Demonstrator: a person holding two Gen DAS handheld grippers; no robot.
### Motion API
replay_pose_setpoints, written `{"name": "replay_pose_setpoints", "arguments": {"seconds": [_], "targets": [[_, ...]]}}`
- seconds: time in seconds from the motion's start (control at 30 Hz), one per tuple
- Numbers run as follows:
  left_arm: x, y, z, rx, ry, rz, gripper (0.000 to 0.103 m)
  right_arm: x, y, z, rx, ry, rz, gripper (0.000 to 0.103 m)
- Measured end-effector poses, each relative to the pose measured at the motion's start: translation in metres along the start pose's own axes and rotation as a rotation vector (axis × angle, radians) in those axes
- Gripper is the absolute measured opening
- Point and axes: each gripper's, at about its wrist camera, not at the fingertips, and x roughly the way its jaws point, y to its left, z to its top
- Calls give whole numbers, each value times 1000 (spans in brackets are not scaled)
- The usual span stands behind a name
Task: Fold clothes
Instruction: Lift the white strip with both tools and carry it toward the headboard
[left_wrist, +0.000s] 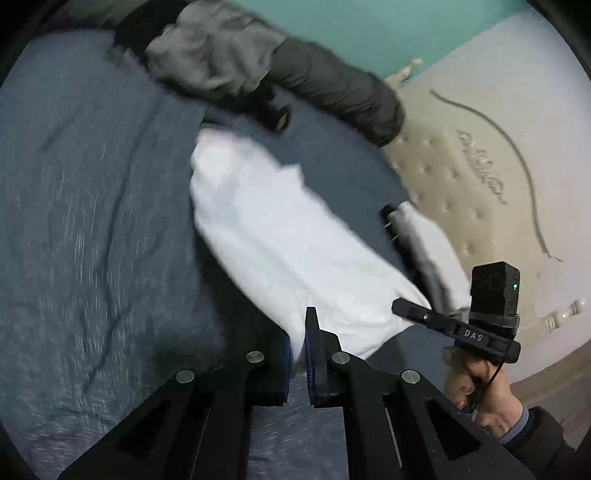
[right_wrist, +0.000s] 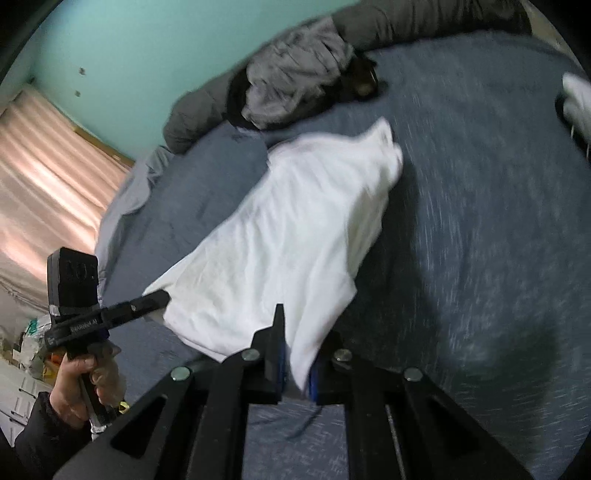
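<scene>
Left wrist view shows the left hand-held gripper (left_wrist: 299, 354) and the right hand-held gripper (left_wrist: 410, 308) at 4 o'clock each pinched shut on the white shirt's (left_wrist: 280, 236) near edge, holding it stretched above the blue bed (left_wrist: 92, 221) so it can fold.

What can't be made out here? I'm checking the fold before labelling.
- White garment: left wrist view, motion blur hides its type and seams.
- Its gripped edge: right wrist view, pinched between the right tongs.
- Grey clothes pile: blurred, pieces indistinguishable.
- White item: cut off by the right edge.
</scene>
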Motion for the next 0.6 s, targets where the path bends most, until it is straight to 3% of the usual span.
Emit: {"name": "replay_pose_setpoints", "arguments": {"seconds": [0.27,0.6], "targets": [[-50,-105,38,142,-73,-26,6,-102,41,42,-83,-118,-28,8],[-74,-216,55,260,-96,-76,6,-216,53,58,-135,-210,-79,8]]}}
